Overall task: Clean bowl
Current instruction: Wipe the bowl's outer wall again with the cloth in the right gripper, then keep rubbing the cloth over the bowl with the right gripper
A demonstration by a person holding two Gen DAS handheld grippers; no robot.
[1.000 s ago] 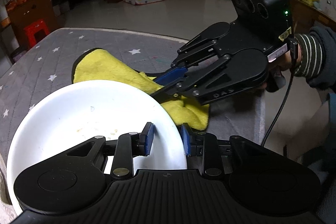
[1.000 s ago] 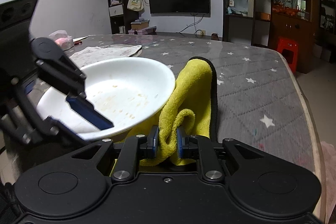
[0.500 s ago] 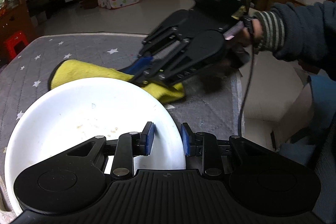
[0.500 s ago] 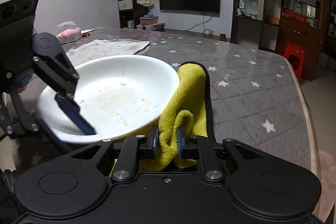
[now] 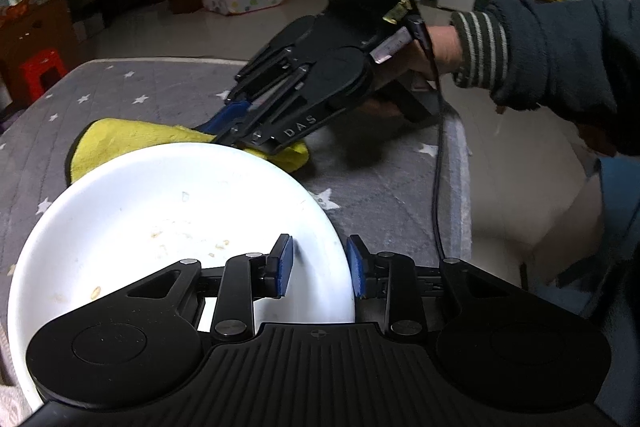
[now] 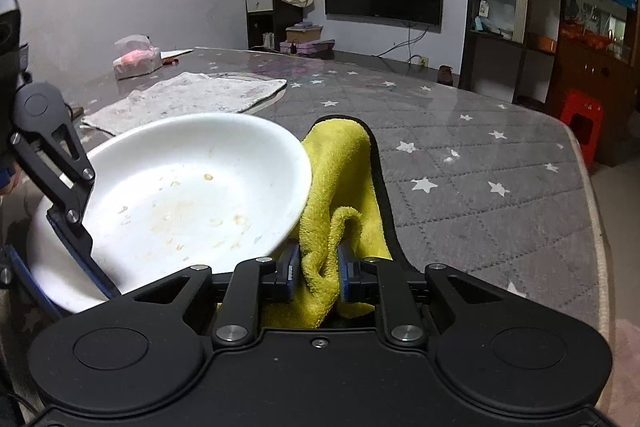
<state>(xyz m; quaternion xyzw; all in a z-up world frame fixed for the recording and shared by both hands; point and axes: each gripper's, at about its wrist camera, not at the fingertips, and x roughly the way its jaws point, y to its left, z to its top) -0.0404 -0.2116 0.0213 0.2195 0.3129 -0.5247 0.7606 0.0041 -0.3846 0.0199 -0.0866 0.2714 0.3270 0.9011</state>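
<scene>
Two grippers work at one white bowl near the tabletop's right edge. From the left wrist view, the left gripper has its blue fingers on either side of the bowl's near rim, one inside, one outside; they have just been easing apart, and the gap looks wider than the rim, so the hold seems loose. Food specks dot the bowl's inside. Beyond the bowl's far rim, the right gripper, held by a hand in a striped cuff, pinches a yellow cloth.

From the right wrist view, the right gripper has its fingers clamped on a bunched fold of the yellow cloth, which lies touching the tilted bowl's rim. A grey-white rag lies towards the tabletop's far edge.
</scene>
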